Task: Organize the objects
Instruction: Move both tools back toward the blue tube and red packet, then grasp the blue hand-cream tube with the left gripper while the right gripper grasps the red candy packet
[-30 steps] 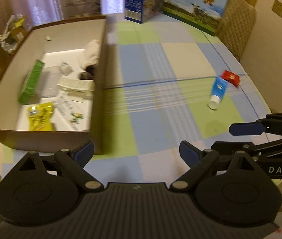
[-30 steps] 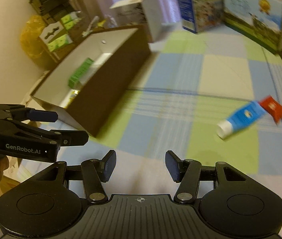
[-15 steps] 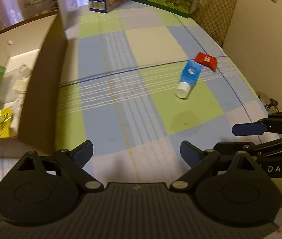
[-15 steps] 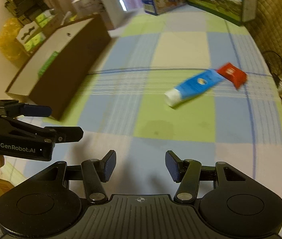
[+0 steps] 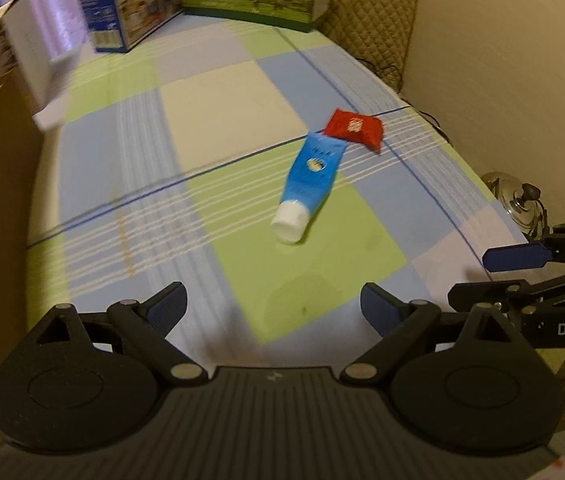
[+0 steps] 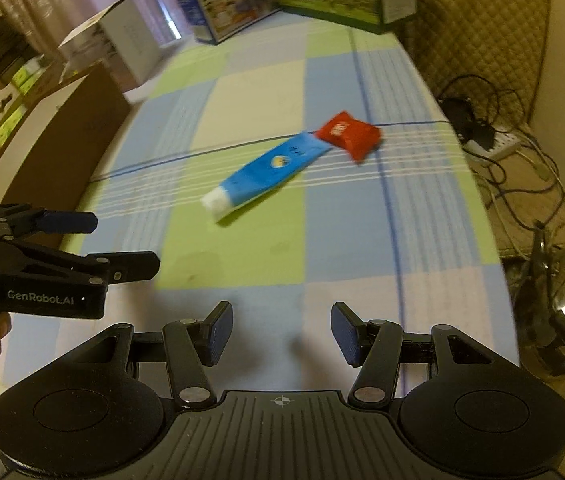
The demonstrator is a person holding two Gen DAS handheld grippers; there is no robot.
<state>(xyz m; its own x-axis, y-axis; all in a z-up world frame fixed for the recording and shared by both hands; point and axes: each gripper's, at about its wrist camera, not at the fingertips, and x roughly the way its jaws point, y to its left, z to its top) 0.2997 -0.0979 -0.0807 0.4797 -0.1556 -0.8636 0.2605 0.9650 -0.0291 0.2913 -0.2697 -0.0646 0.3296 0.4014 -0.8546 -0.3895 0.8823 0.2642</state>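
Now both views have swung off the brown box (image 6: 62, 128) toward the blue tube (image 5: 312, 176), touching, apparently, the red packet (image 5: 356, 129) near the surface's right edge, left tongs (image 5: 272, 306) and right tongs (image 6: 280, 332) wide, empty.

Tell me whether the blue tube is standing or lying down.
Lying down. The blue tube with the white cap rests flat on its side on the checked tablecloth, its flat end by the red packet.

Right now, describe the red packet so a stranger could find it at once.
On the checked tablecloth, look toward the edge nearest the wall. A blue tube lies there; the red packet touches its flat tail end. It is small, squarish, and the only red item.
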